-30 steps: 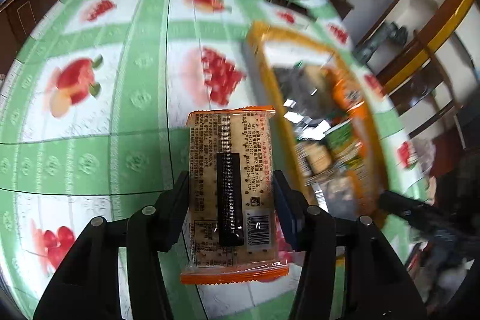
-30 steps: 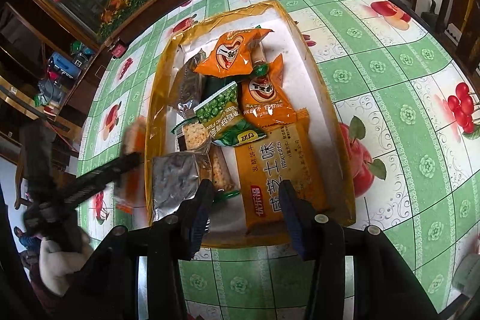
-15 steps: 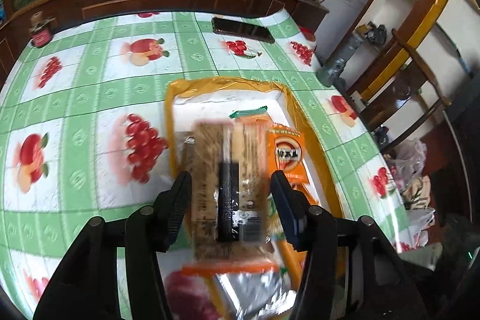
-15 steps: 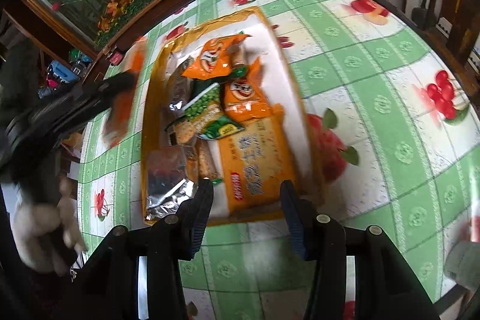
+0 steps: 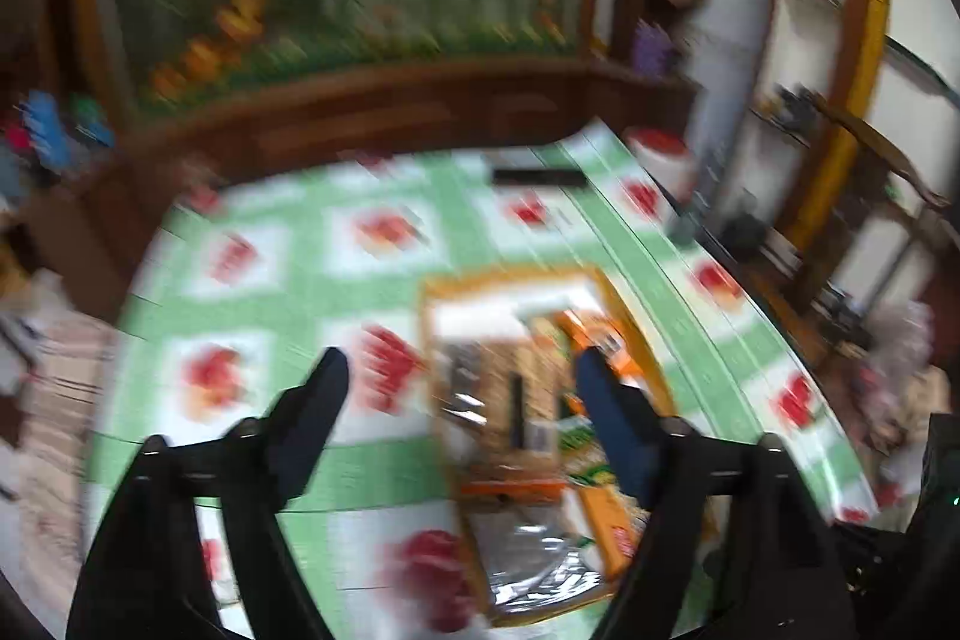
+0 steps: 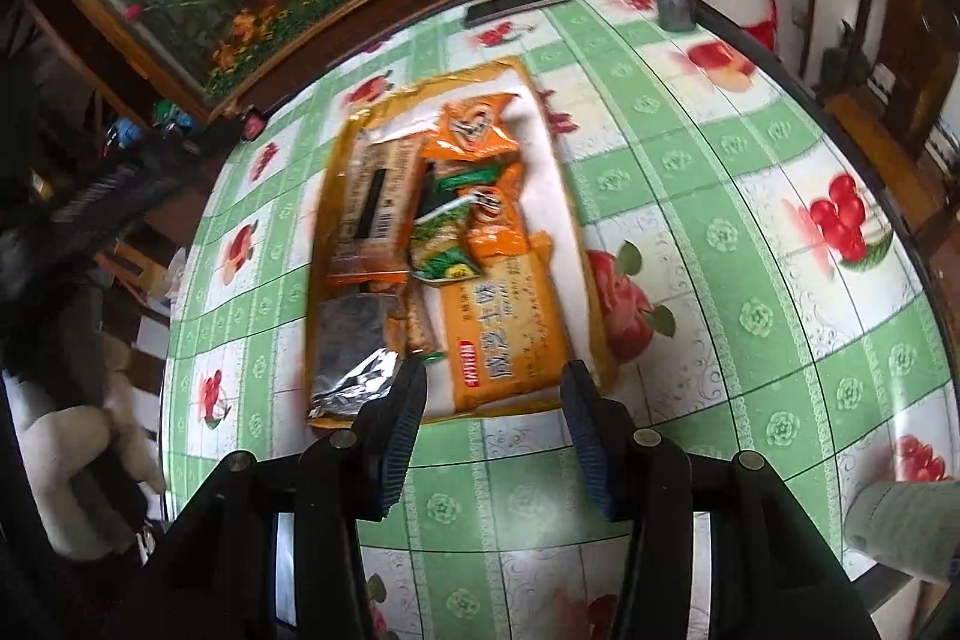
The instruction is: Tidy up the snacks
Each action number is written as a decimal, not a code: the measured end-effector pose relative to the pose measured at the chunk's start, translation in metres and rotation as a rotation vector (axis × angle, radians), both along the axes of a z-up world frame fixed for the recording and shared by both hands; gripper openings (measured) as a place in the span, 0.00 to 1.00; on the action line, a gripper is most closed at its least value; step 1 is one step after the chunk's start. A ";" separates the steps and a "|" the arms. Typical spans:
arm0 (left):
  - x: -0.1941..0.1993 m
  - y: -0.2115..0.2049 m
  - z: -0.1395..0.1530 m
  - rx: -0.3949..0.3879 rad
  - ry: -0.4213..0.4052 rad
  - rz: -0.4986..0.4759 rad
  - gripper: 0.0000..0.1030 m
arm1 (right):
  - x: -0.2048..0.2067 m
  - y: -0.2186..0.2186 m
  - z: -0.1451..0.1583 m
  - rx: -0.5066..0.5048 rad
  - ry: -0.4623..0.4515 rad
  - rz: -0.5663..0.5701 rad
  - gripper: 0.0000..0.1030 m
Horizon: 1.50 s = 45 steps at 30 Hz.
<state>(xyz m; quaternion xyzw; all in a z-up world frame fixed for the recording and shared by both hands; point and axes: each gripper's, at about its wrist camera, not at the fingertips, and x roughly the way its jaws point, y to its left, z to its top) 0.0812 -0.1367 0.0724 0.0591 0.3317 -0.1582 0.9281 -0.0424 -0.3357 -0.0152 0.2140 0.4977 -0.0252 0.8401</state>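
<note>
One glossy oilcloth (image 6: 720,244), checked green and white with printed fruit, covers the table; on it we see a shallow rectangular tray (image 6: 543,97) with an amber rim. We note both tools gaping wide and empty: the left gripper (image 5: 459,376) hangs above the tray, the right gripper (image 6: 492,382) at its near edge. Within the tray lie a large orange biscuit pack (image 6: 510,328), a clear cracker pack (image 6: 375,208) along the left side, crinkled orange pouches (image 6: 477,130), a green pea bag (image 6: 441,244) and a silver foil packet (image 6: 351,358).
</note>
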 end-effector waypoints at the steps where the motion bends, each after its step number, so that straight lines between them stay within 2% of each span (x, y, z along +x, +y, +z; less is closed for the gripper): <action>1: -0.010 0.004 0.012 0.006 -0.034 0.035 0.84 | -0.001 0.003 0.003 -0.001 -0.006 0.014 0.48; 3: -0.031 0.013 0.033 0.026 -0.090 0.119 0.90 | -0.003 0.010 0.007 0.003 -0.015 0.043 0.48; 4: -0.046 0.018 0.043 0.051 -0.130 0.177 1.00 | -0.005 0.014 0.010 0.001 -0.020 0.063 0.48; 8: -0.071 0.031 0.045 0.093 -0.218 0.267 1.00 | -0.013 0.029 0.015 0.001 -0.025 0.128 0.48; 9: -0.074 0.033 0.044 0.092 -0.208 0.269 1.00 | -0.016 0.034 0.016 0.000 -0.026 0.149 0.48; 15: -0.083 0.029 0.021 0.063 -0.027 0.229 1.00 | -0.034 0.060 0.017 -0.029 -0.028 0.262 0.50; 19: -0.095 0.023 0.006 0.069 0.053 0.210 1.00 | -0.042 0.060 0.016 -0.034 -0.027 0.277 0.52; 28: -0.109 0.011 -0.005 0.091 0.116 0.206 1.00 | -0.049 0.040 0.009 -0.027 -0.002 0.228 0.54; 45: -0.102 -0.006 -0.028 0.096 0.207 0.158 1.00 | -0.051 0.031 -0.006 -0.031 0.039 0.218 0.55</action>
